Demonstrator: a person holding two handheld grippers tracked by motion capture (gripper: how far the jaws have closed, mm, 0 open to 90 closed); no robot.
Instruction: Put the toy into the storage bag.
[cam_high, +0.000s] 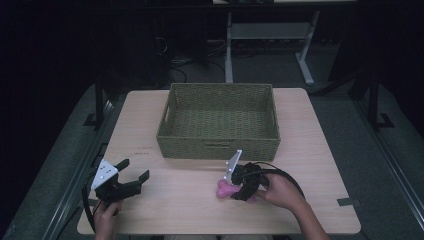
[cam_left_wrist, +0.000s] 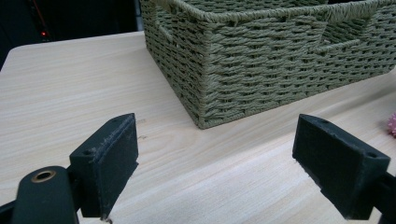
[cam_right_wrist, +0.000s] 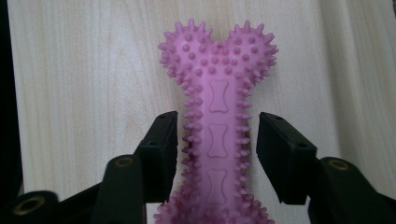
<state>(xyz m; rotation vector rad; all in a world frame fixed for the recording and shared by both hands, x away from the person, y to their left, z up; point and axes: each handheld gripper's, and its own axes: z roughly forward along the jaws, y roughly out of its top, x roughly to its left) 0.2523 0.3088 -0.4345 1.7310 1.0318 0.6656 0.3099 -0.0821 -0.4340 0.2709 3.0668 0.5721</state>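
A pink spiky bone-shaped toy (cam_right_wrist: 217, 88) lies flat on the wooden table (cam_high: 165, 200), near the front, right of centre (cam_high: 222, 189). My right gripper (cam_right_wrist: 217, 142) points down over it, its jaws straddling the toy's narrow shaft. The left pad is at the spike tips, and a thin gap shows at the right pad (cam_right_wrist: 280, 154). A hand holds this gripper (cam_high: 239, 190) from the right. My left gripper (cam_high: 135, 168) rests at the front left, open wide (cam_left_wrist: 215, 158) with nothing between its pads, aimed at the basket's near corner.
A green woven basket (cam_high: 217, 142) with handle slots stands in the middle of the table, just beyond both grippers; its near corner (cam_left_wrist: 205, 116) is close ahead of the left jaws. Table legs and cables lie on the dark floor behind.
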